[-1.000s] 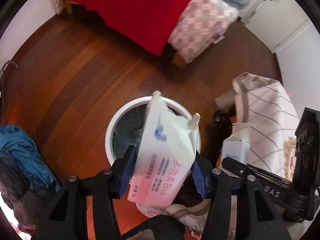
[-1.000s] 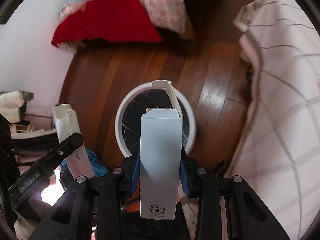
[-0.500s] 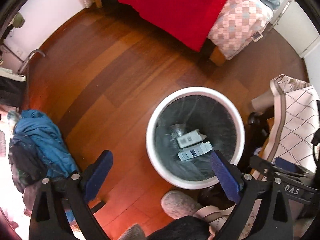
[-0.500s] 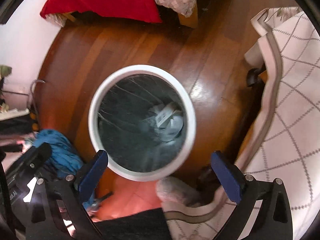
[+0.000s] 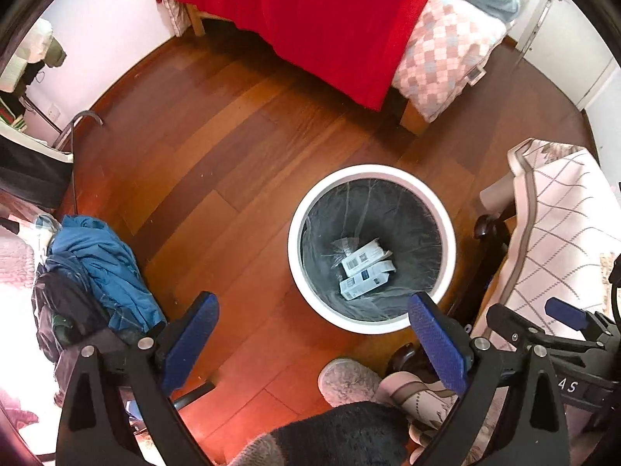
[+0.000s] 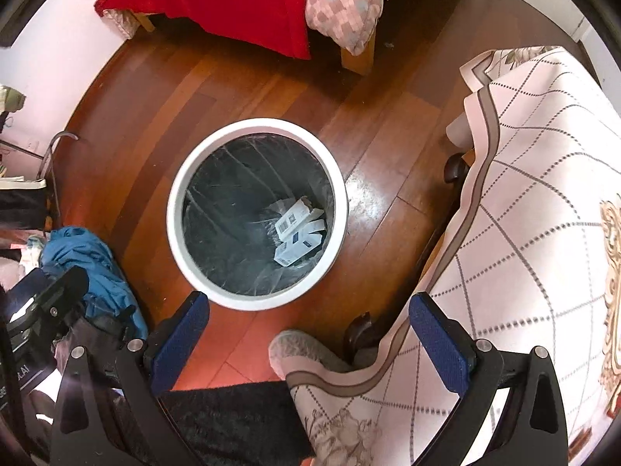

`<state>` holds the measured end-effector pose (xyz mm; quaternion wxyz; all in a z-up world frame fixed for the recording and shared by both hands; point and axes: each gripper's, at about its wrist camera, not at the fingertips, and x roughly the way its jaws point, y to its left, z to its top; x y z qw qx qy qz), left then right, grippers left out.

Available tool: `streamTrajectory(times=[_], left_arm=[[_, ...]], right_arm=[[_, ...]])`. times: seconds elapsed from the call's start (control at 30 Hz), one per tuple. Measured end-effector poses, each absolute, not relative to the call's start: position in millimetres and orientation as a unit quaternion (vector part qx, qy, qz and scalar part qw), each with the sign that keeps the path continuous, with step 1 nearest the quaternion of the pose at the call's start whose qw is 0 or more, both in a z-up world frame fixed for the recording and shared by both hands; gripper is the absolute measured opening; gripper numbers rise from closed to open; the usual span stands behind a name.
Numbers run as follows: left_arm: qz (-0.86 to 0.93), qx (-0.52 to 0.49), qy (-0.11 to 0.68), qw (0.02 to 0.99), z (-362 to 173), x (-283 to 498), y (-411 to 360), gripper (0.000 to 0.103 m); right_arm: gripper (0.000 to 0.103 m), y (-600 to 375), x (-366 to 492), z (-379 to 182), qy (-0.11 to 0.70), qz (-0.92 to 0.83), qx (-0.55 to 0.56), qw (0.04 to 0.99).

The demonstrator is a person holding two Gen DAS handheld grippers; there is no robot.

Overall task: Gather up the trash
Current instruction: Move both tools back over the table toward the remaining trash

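A round white trash bin (image 5: 446, 217) with a dark liner stands on the wood floor; it also shows in the right wrist view (image 6: 174, 194). White boxes and a clear wrapper (image 5: 365, 268) lie at its bottom, also seen in the right wrist view (image 6: 299, 231). My left gripper (image 5: 314, 345) is open and empty, above the floor just near and left of the bin. My right gripper (image 6: 308, 343) is open and empty, above the bin's near edge. The right gripper (image 5: 559, 324) shows at the right edge of the left wrist view.
A bed with a red blanket (image 5: 322, 27) and checked pillow (image 5: 438, 58) stands at the back. A table with a white checked cloth (image 6: 535, 209) is on the right. Blue clothes (image 5: 104, 264) are heaped at left. A grey slipper (image 5: 349, 380) is near the bin.
One second ago the left gripper held a white wipes packet and the right a white box over the bin. Both opened; the grippers are now empty and higher above the bin.
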<state>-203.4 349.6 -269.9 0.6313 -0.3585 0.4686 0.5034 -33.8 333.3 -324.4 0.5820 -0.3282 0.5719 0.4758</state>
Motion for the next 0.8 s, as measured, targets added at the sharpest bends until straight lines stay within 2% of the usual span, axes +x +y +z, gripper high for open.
streamTrajectory(times=[0.43, 0.8], left_arm=[[0.527, -0.301, 0.414, 0.679, -177, -201, 298, 0.100], [0.528, -0.235, 0.376, 0.725, -110, -160, 236, 0.100]], right_arm=[[0.103, 275, -30, -222, 0.526, 0.528, -0.258, 0.615], [0.103, 175, 14, -135, 0.511, 0.561, -0.120, 0.640]])
